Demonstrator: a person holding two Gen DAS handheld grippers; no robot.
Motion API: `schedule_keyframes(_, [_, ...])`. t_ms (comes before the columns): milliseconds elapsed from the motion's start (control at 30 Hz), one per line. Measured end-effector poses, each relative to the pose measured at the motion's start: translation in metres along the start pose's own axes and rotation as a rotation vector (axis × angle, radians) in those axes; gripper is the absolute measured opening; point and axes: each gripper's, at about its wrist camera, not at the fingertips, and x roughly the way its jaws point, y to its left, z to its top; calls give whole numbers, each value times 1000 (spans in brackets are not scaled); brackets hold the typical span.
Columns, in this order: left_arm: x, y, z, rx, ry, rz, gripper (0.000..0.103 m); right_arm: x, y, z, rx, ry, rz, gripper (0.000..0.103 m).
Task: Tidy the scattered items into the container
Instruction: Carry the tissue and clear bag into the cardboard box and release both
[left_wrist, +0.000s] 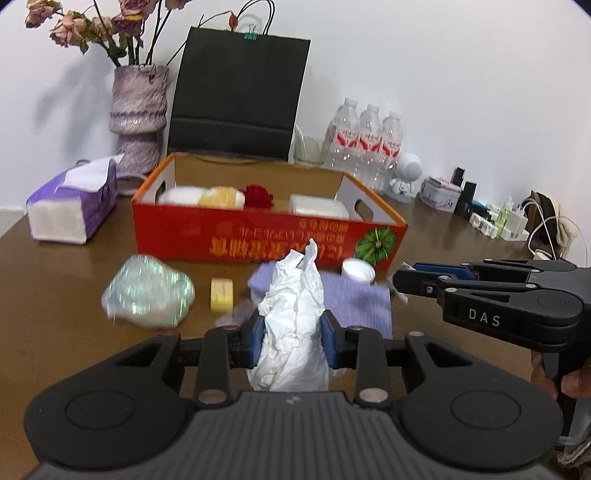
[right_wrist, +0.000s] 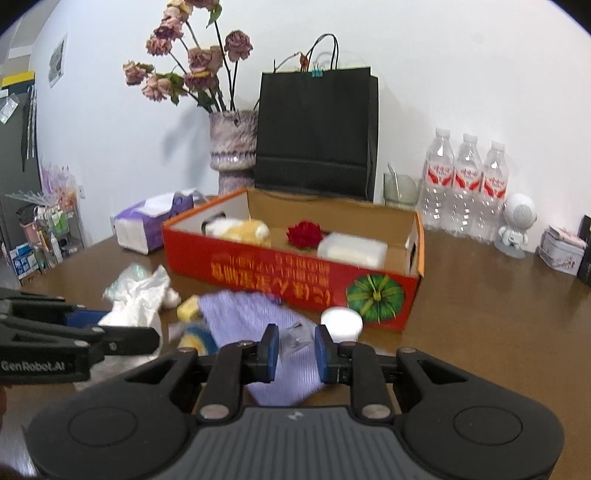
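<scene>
The left tool (left_wrist: 291, 341) held a crumpled white plastic bag (left_wrist: 293, 314) squeezed between its blue pads, the bag rising past them and hiding much of the lilac ribbed cloth (left_wrist: 354, 299) spread on the brown wooden table (left_wrist: 66, 288). The right tool (right_wrist: 294, 350) stood narrowly parted over that cloth (right_wrist: 255, 314); a small clear crinkled scrap (right_wrist: 295, 338) sat between its pads, but whether they gripped it I could not tell.

The red cardboard box with a green pumpkin print (left_wrist: 266, 236) lay at twelve o'clock of both tools, already holding a white and yellow plush toy (left_wrist: 207, 195), a red fabric rose (left_wrist: 256, 195) and a white rectangular pack (left_wrist: 319, 208).

Only the left view showed the iridescent cellophane bundle (left_wrist: 147, 291) at ten o'clock and the whole small yellow block (left_wrist: 222, 293); in the right view the block (right_wrist: 189, 308) was half covered by cloth. A white round jar lid (right_wrist: 341, 321) lay just beside the box's near wall at one o'clock. Bare table stretched at three o'clock of the right tool. A purple tissue pack (left_wrist: 70, 206) sat at the box's nine o'clock.
</scene>
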Motion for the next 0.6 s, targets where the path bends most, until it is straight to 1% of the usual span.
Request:
schedule_keyframes(100, [8, 4, 17, 2, -30, -7, 32, 10, 1, 18, -4, -22, -1, 19])
schedule_keyframes(267, [24, 13, 55, 5, -97, -5, 32, 34, -3, 53, -4, -59, -9, 20])
schedule_keyframes(367, [36, 17, 78, -2, -141, 0, 32, 50, -9, 69, 37, -72, -16, 20])
schedule_keyframes(433, [46, 21, 89, -25, -163, -3, 32, 63, -14, 78, 67, -80, -25, 20])
schedule_keyframes(500, [58, 27, 97, -53, -169, -14, 32, 76, -19, 84, 92, -90, -46, 20])
schedule_keyframes(600, [82, 33, 106, -82, -167, -20, 32, 95, -26, 90, 116, -79, -62, 20])
